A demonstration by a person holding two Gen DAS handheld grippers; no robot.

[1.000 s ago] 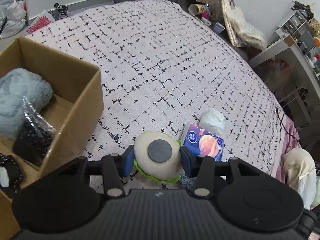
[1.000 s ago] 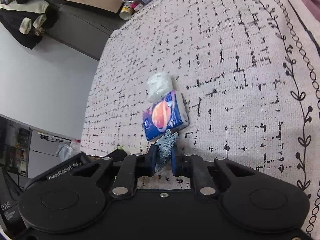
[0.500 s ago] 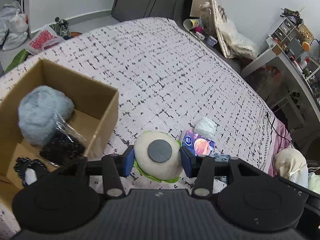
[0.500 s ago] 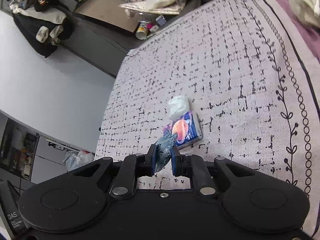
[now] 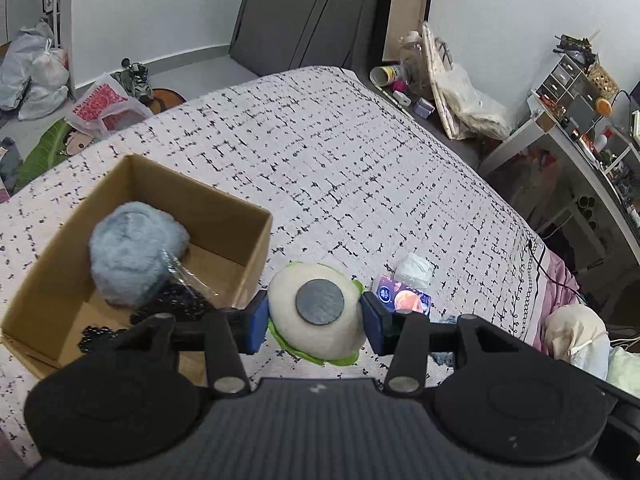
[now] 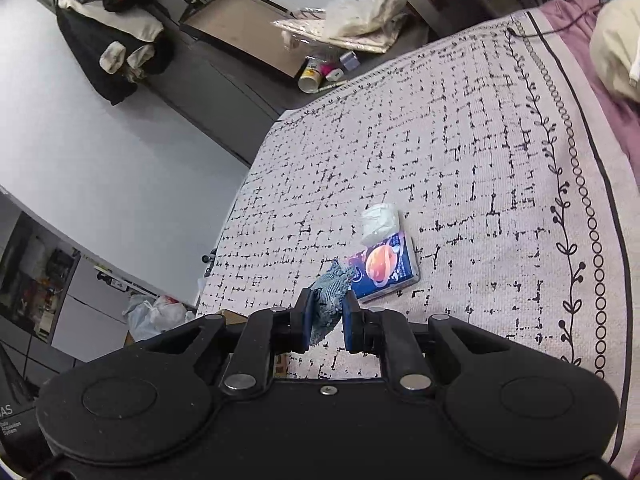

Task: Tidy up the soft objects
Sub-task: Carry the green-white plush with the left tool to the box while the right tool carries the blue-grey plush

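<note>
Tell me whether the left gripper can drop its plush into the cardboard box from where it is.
Probably yes. The left gripper holds the round plush beside the cardboard box, whose top is open; bare floor shows next to the blue fluffy ball.

Both cams high; share tissue pack (image 5: 404,299).

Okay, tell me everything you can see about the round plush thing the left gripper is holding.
The round plush toy is cream-coloured, with a dark grey disc on the face toward the camera and a bright green fringe along its lower edge. It looks soft. The left gripper is shut on its sides, holding it above the bedspread, just right of the cardboard box.
</note>
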